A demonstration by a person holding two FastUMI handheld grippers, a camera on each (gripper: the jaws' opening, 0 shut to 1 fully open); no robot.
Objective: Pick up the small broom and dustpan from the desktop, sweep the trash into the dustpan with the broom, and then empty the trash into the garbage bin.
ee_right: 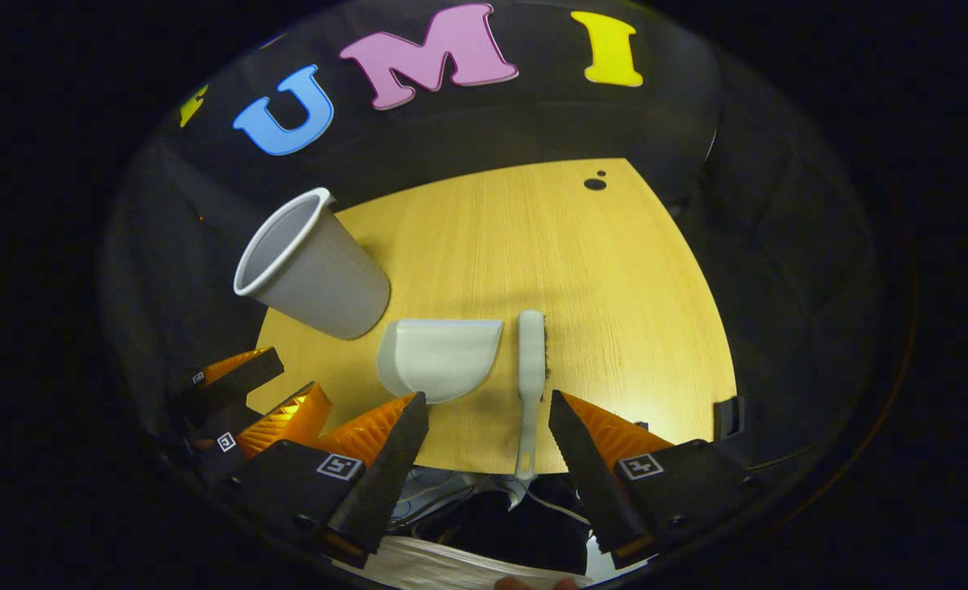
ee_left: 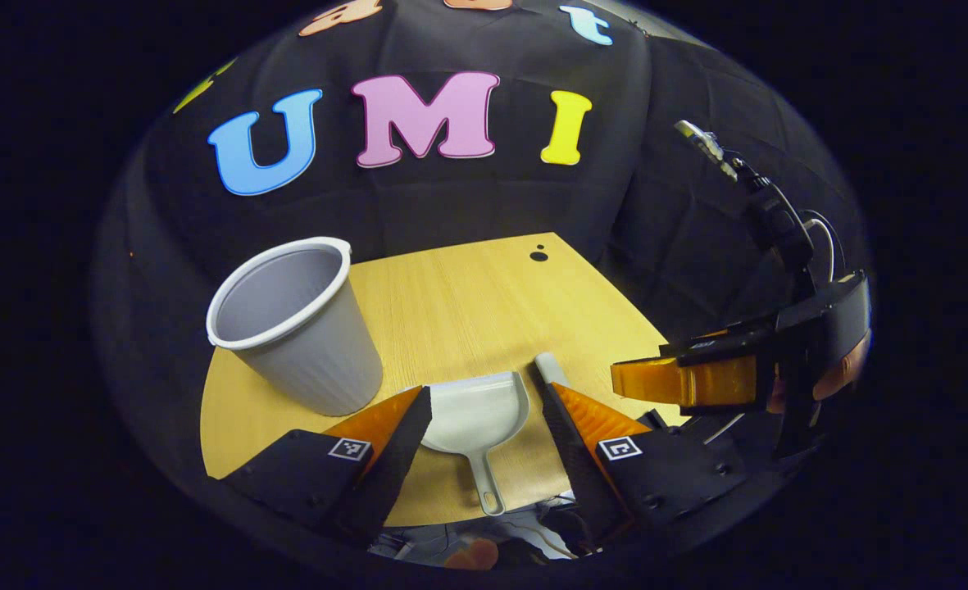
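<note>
Dustpan lies at the desk's near edge between the left gripper's spread fingers; broom lies between the right gripper's spread fingers.

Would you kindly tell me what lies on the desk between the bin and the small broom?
The dustpan lies there, on the wooden desktop, with the garbage bin on one side and the broom on the other, as the right gripper view shows.

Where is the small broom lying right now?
In the right gripper view, the small broom lies flat on the wooden desktop, just right of the dustpan, its handle toward the near edge.
</note>
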